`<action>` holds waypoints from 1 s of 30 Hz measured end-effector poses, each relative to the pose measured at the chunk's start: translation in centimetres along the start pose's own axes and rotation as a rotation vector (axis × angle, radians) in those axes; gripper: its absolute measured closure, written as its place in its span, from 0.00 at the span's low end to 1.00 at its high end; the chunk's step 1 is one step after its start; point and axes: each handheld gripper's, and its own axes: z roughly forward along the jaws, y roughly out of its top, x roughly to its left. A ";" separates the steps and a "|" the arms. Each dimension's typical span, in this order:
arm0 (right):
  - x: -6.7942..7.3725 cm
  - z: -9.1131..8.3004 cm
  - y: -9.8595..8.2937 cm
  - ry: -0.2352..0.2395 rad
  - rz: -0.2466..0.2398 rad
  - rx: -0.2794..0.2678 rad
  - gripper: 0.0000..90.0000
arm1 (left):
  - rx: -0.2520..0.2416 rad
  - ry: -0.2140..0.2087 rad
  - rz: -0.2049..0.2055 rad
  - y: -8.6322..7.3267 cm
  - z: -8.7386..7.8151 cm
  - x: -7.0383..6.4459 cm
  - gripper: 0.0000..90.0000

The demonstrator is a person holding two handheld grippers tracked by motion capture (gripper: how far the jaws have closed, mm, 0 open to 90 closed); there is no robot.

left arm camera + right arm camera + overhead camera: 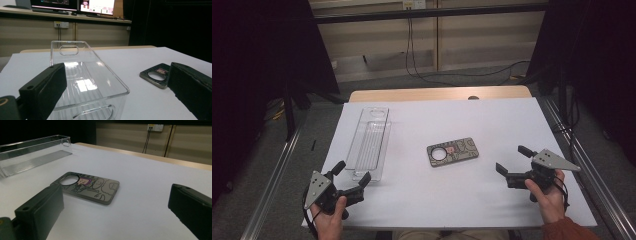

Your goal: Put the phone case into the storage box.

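On my left I am holding the left gripper [353,176] low over the near corner of the white-covered table [492,125], its jaws standing wide apart and gripping nothing. Its tips are sitting just beside the near end of the long clear plastic tray with a ribbed floor and handle slots in its end walls [371,145]; from the left gripper view that tray [85,77] is lying straight ahead between the jaws, and I cannot tell whether a jaw is touching its wall.

Toward the middle, the flat grey phone case with cartoon line drawings and a round camera hole [452,151] is lying face up on the white sheet, well apart from the tray and from both tools.

On my right I am holding the right gripper [511,159] near the table's right edge, jaws likewise spread open and empty, pointing toward the case; in the right gripper view the case [88,187] is lying just ahead of the jaws, not yet between them.

As I judge it, I am lining up for the first pick. The next move calls for sliding the right jaws forward, straddling the thin case by its long edges, while the left steadies the tray, which will probably slide easily.
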 end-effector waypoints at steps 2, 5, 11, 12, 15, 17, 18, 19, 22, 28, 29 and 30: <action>0.1 0.5 0.2 -0.002 -0.002 -0.009 0.00 | 0.000 -0.001 0.000 0.0 0.0 0.0 0.03; 0.1 1.0 0.3 0.007 -0.007 -0.005 0.00 | 0.003 0.000 0.001 -0.1 0.1 0.0 0.03; 0.4 2.1 0.7 0.033 -0.029 -0.001 0.00 | 0.004 -0.006 -0.002 -0.1 0.1 -0.1 0.03; 0.5 2.3 0.8 0.032 -0.028 -0.007 0.00 | 0.000 -0.003 -0.005 -0.1 0.1 0.0 0.03; 0.6 2.9 1.4 0.047 -0.034 -0.002 0.00 | 0.000 -0.002 0.001 0.0 0.1 0.0 0.03; 0.6 3.1 1.5 0.050 -0.034 -0.005 0.00 | 0.001 -0.003 -0.005 -0.1 0.1 0.0 0.03; 0.5 3.3 1.7 0.058 -0.033 -0.004 0.00 | 0.002 -0.005 -0.004 -0.1 0.1 0.0 0.03; 0.5 3.5 1.8 0.061 -0.032 -0.005 0.00 | 0.001 -0.001 -0.001 0.0 0.1 0.0 0.03; 0.4 4.4 2.1 0.071 -0.018 -0.003 0.00 | 0.000 -0.003 0.001 0.0 0.1 0.0 0.03; 0.4 5.8 2.9 0.079 -0.013 -0.012 0.00 | 0.001 0.001 0.000 0.0 0.0 0.1 0.03; 0.4 6.0 3.1 0.088 -0.019 0.000 0.00 | 0.002 -0.001 0.000 0.0 0.0 0.0 0.03; 0.5 6.2 3.2 0.088 -0.016 -0.004 0.00 | 0.001 -0.003 0.000 0.0 0.0 0.0 0.03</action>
